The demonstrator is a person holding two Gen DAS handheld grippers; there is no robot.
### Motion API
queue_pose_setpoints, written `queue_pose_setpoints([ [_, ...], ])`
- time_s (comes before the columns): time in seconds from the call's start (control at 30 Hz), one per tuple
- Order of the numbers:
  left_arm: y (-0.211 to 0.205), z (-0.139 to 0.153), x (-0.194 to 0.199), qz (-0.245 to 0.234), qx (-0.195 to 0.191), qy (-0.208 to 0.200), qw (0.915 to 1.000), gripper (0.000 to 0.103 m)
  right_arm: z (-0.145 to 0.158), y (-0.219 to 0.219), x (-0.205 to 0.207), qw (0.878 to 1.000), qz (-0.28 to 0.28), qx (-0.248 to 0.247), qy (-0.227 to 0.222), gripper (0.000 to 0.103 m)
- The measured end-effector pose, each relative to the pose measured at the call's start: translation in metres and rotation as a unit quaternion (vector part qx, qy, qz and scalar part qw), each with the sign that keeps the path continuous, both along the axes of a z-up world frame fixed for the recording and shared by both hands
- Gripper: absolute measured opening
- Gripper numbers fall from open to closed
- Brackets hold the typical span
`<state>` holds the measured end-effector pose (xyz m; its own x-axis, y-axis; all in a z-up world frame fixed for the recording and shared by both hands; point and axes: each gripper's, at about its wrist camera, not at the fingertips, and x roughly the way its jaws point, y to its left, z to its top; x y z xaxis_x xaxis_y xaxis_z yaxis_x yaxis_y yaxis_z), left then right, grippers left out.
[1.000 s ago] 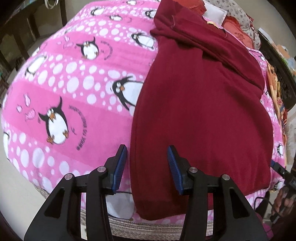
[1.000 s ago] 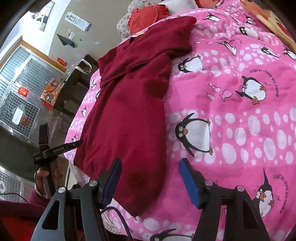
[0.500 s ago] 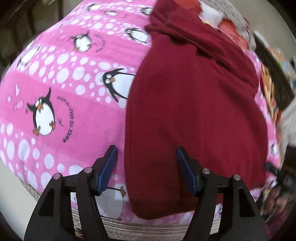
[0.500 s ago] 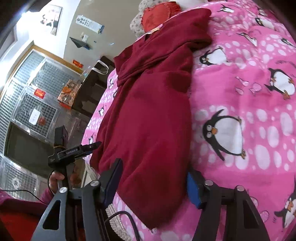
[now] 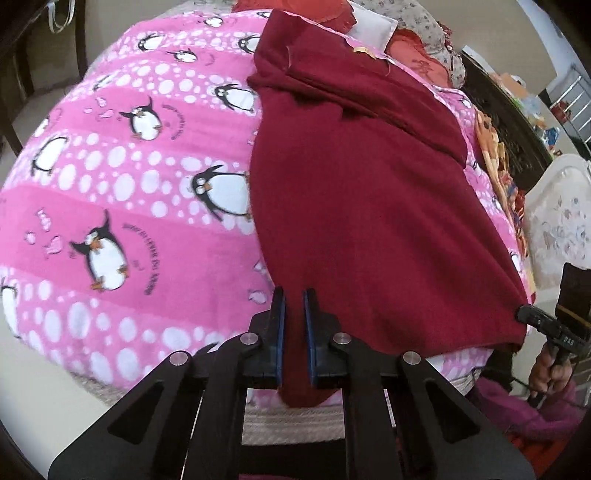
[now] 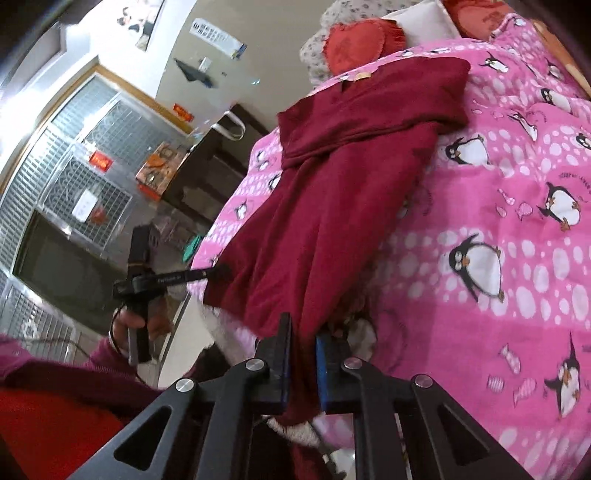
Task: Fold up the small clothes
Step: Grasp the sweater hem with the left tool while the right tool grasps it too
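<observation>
Two grippers bite the near hem of one dark red garment [image 5: 373, 206], one at each bottom corner. Closest in the left wrist view, the left gripper [image 5: 294, 325] has its blue-padded fingers pressed together on a gathered fold of the cloth, with a small tail hanging below them over the bed's edge. In the right wrist view the right gripper [image 6: 303, 354] is clamped the same way on the other corner, cloth bunched between the pads and trailing down past them.

Under the garment lies a pink penguin blanket [image 5: 122, 177], white-spotted, covering the bed and lifted slightly near the right gripper, where a pale underlayer [image 6: 229, 332] shows. Each camera catches the opposite tool at its frame edge, held in a hand that is partly cut off.

Farther back, the garment's upper part is folded across itself in a thick band, a small tan tag [image 5: 364, 50] near the neckline. Beyond it sit a red cushion [image 6: 360, 42], a white pillow [image 5: 373, 27] and a floral one, all partly hidden by the cloth. Dark furniture [image 6: 218, 162] and metal window grilles [image 6: 74, 177] stand at the far left of the right wrist view, blurred by the lens.

The fabric looks soft, matte and unpatterned, lying mostly flat lengthwise on the bed.
</observation>
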<state>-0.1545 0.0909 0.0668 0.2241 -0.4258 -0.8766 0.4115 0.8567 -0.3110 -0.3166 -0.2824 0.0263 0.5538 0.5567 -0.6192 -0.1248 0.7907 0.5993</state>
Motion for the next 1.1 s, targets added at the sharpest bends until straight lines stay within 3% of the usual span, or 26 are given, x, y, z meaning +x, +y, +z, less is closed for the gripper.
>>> queue_pose_setpoints([
  [0.13, 0.008, -0.020, 0.006, 0.027, 0.009, 0.026, 0.9993, 0.008, -0.029, -0.012, 0.007, 0.998, -0.037, 0.001, 0.044, 0.010],
  [0.2, 0.011, -0.022, 0.005, 0.037, 0.004, 0.033, 0.9988, 0.008, -0.038, -0.014, 0.010, 0.997, -0.044, -0.004, 0.068, 0.018],
  [0.27, 0.011, -0.023, 0.005, 0.043, 0.000, 0.038, 0.9983, 0.015, -0.038, -0.012, 0.007, 0.997, -0.042, -0.008, 0.068, 0.033],
  [0.3, 0.012, -0.024, 0.005, 0.046, -0.002, 0.042, 0.9981, 0.027, -0.037, -0.011, 0.005, 0.997, -0.039, -0.010, 0.062, 0.042],
  [0.33, 0.013, -0.025, 0.006, 0.050, -0.004, 0.045, 0.9977, 0.042, -0.036, -0.011, 0.004, 0.998, -0.036, -0.010, 0.059, 0.043],
  [0.4, 0.011, -0.028, 0.007, 0.064, -0.014, 0.050, 0.9966, 0.056, -0.036, -0.009, 0.003, 0.998, -0.029, -0.009, 0.057, 0.043],
  [0.5, 0.001, -0.037, 0.008, 0.071, -0.018, 0.059, 0.9956, 0.059, -0.043, -0.013, 0.000, 0.998, -0.030, 0.016, 0.059, 0.043],
  [0.6, -0.011, -0.037, 0.004, 0.062, -0.004, 0.033, 0.9976, 0.060, -0.051, -0.013, 0.003, 0.997, -0.028, 0.046, 0.052, 0.043],
  [0.63, -0.016, -0.037, 0.003, 0.052, 0.007, 0.025, 0.9983, 0.060, -0.052, -0.011, 0.005, 0.997, -0.021, 0.052, 0.049, 0.042],
  [0.67, -0.019, -0.038, 0.003, 0.044, 0.015, 0.021, 0.9987, 0.060, -0.052, -0.009, 0.007, 0.997, -0.013, 0.054, 0.047, 0.033],
  [0.7, -0.023, -0.038, 0.002, 0.030, 0.022, 0.017, 0.9991, 0.044, -0.053, -0.006, 0.010, 0.997, -0.005, 0.061, 0.046, 0.023],
  [0.73, -0.028, -0.037, 0.003, 0.010, 0.016, 0.026, 0.9995, 0.014, -0.053, -0.005, 0.012, 0.997, -0.001, 0.070, 0.045, 0.019],
  [0.77, -0.028, -0.037, 0.005, 0.001, 0.011, 0.036, 0.9993, 0.009, -0.053, -0.005, 0.015, 0.996, 0.003, 0.081, 0.042, 0.015],
  [0.87, -0.028, -0.023, 0.020, -0.005, -0.026, 0.047, 0.9986, 0.008, -0.038, -0.011, 0.023, 0.996, 0.006, 0.093, 0.017, 0.013],
  [1.0, -0.027, 0.016, 0.061, 0.019, -0.100, 0.018, 0.9946, 0.008, -0.003, -0.029, 0.050, 0.992, -0.007, 0.117, -0.036, 0.013],
  [1.1, -0.041, 0.039, 0.098, 0.029, -0.130, -0.006, 0.9911, 0.008, 0.029, -0.051, 0.087, 0.987, -0.029, 0.134, -0.082, 0.013],
])
